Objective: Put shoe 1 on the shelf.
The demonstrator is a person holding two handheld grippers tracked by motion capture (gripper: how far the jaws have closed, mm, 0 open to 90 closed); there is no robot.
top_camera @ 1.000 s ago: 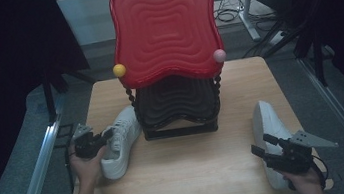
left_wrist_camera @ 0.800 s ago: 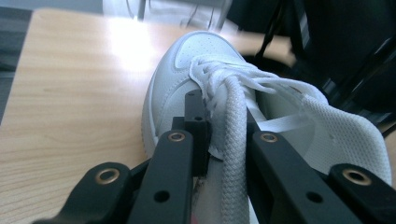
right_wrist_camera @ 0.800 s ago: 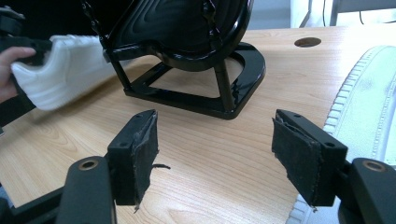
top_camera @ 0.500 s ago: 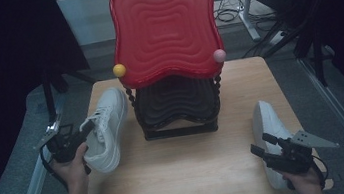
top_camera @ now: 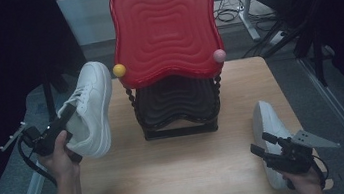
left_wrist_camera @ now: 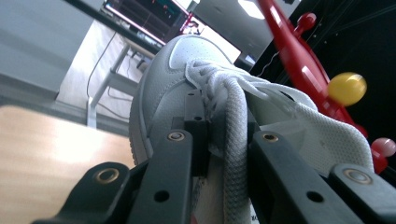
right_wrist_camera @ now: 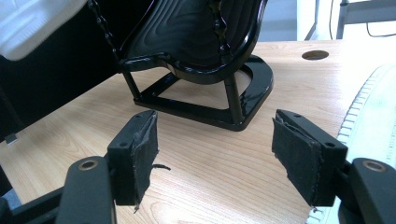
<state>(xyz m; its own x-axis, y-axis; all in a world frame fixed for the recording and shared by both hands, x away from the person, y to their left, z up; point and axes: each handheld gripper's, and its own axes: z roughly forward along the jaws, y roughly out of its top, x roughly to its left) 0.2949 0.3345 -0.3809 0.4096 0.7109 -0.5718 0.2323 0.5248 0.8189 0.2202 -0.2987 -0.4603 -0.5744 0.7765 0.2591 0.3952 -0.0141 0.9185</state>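
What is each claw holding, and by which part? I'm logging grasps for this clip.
The left claw is shut on the white sneaker, gripping it by the laces and tongue, lifted off the table. The right claw is open and holds nothing.

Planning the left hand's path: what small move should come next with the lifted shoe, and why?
Probably carry the white shoe rightward toward the red shelf. The left gripper grips it by the laces, off the table, just left of the yellow knob.
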